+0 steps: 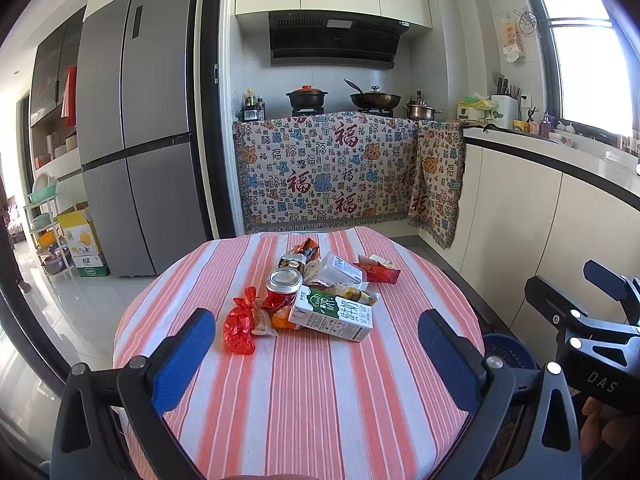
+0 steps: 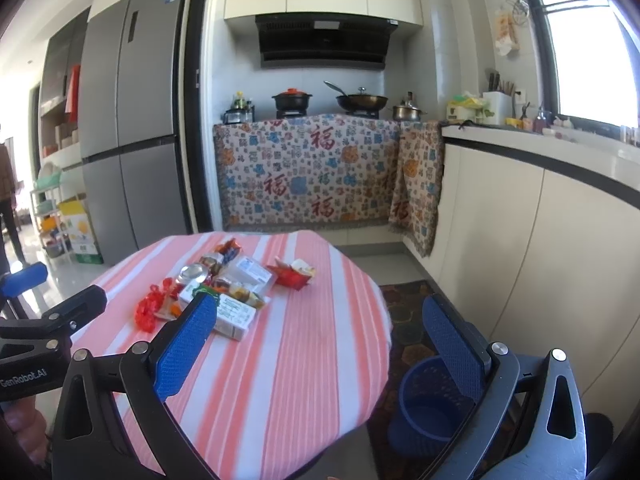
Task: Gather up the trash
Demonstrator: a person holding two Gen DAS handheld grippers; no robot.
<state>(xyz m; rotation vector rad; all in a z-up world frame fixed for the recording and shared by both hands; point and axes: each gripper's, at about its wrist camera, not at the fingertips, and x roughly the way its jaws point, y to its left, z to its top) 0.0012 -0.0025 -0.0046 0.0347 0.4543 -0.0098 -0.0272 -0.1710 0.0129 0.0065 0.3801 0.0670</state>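
A pile of trash lies mid-table on the round striped table: a green-white milk carton on its side, a red can upright, a red crinkled wrapper, a clear plastic box and a red snack box. My left gripper is open, empty, short of the pile. My right gripper is also open and empty, over the table's right edge; the carton sits by its left finger. A blue mesh bin stands on the floor below the right finger.
White counter cabinets run along the right. A patterned cloth covers the stove cabinet behind the table. A grey fridge stands at the left, with a rack and a box beside it. A person stands far left.
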